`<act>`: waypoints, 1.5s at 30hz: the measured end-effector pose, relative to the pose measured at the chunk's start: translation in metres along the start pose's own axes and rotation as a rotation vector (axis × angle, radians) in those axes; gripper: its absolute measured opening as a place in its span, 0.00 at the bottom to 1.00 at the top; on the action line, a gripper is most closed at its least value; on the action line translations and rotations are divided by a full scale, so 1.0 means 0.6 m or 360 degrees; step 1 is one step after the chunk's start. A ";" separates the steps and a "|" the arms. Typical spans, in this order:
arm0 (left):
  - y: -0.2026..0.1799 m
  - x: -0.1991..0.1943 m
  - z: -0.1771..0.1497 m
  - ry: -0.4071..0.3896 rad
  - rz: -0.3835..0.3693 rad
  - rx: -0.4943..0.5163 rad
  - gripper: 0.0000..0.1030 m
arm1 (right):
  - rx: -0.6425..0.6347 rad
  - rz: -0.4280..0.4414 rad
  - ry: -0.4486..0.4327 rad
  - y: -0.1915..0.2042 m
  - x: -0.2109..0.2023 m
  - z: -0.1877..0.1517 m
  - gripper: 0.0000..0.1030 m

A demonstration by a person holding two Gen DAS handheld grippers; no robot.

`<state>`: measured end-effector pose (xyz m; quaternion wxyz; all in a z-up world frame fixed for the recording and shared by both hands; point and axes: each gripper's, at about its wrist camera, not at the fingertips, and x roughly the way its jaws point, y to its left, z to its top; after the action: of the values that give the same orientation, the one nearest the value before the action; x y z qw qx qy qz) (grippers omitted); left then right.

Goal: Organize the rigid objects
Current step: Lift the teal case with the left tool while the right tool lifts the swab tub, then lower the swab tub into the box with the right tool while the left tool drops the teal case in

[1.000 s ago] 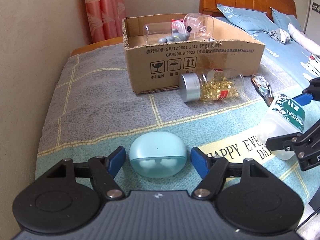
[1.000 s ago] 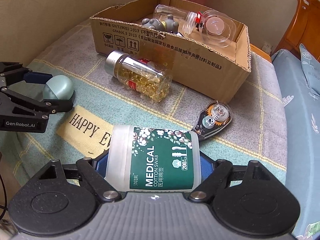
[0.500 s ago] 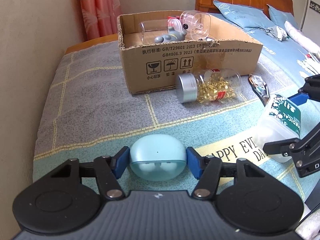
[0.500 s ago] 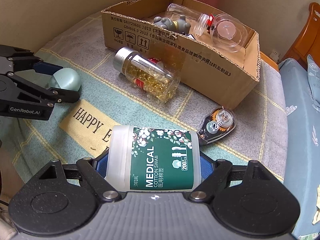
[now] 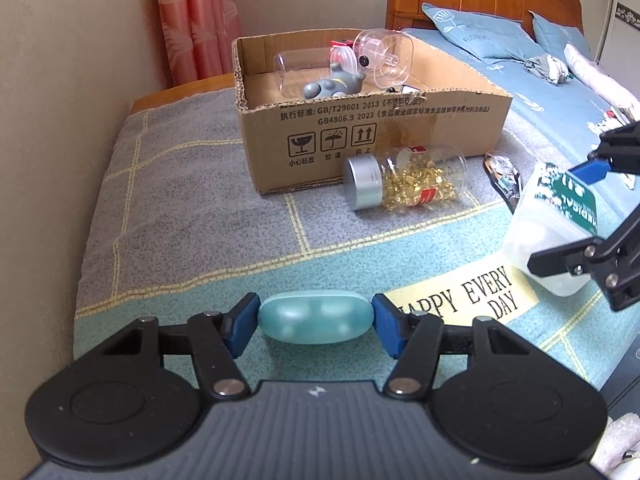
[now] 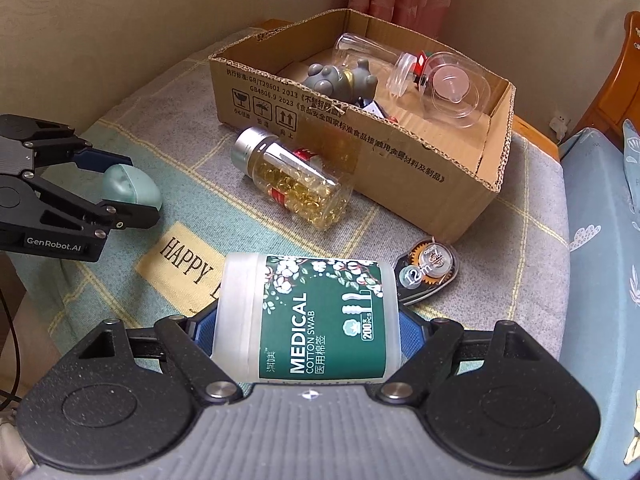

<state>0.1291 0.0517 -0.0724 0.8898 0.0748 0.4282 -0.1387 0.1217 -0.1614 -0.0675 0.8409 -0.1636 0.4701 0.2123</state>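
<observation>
Left gripper (image 5: 315, 322) has just closed and is clamped on the teal earbud case (image 5: 315, 321), lifted off the blanket (image 5: 180, 216). Right gripper (image 6: 308, 332) is pinching the cotton swab tub (image 6: 308, 316). Cardboard box (image 5: 400, 136) sits at 12 o'clock in the left view, pill bottle (image 5: 404, 188) lying against its front, correction tape (image 6: 430, 272) at 1 o'clock of the tub.

A grey and teal checked blanket (image 5: 192, 216), printed with "HAPPY EVERY DAY", covered the surface. On it stood an open cardboard box (image 6: 404, 168), close to the wall. A capsule bottle (image 6: 292, 184) with a silver cap lay on its side just in front of the box, touching its front wall. A correction tape dispenser (image 6: 428, 272) lay flat near the box's front right corner, apart from the bottle.
</observation>
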 end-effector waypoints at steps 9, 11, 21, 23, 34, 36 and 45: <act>0.004 0.008 -0.019 0.0062 0.0015 0.0023 0.59 | -0.0022 -0.0019 -0.0052 0.000 -0.014 0.009 0.84; 0.003 0.008 -0.018 0.0058 0.0020 0.0024 0.59 | -0.0022 -0.0017 -0.0055 0.000 -0.012 0.010 0.84; 0.004 0.010 -0.014 0.0045 0.0001 0.0020 0.58 | -0.0048 -0.0021 -0.0104 -0.004 -0.024 0.022 0.84; 0.005 0.006 -0.014 0.0041 -0.0005 0.0013 0.58 | -0.0051 -0.0028 -0.0121 -0.009 -0.028 0.028 0.84; 0.016 -0.039 0.009 -0.0054 0.0011 -0.0037 0.58 | -0.0068 -0.0112 -0.0309 -0.070 -0.058 0.110 0.84; 0.018 -0.046 0.015 -0.0073 0.0028 -0.0045 0.58 | -0.0062 -0.0120 -0.0324 -0.085 -0.054 0.129 0.84; 0.024 -0.065 0.039 -0.0131 0.0091 -0.0028 0.58 | -0.0035 -0.0170 -0.0286 -0.147 0.012 0.209 0.84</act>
<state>0.1277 0.0664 -0.0274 0.9110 0.0734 0.3900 -0.1124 0.2604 -0.1760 -0.0038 0.8879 -0.1779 0.3812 0.1862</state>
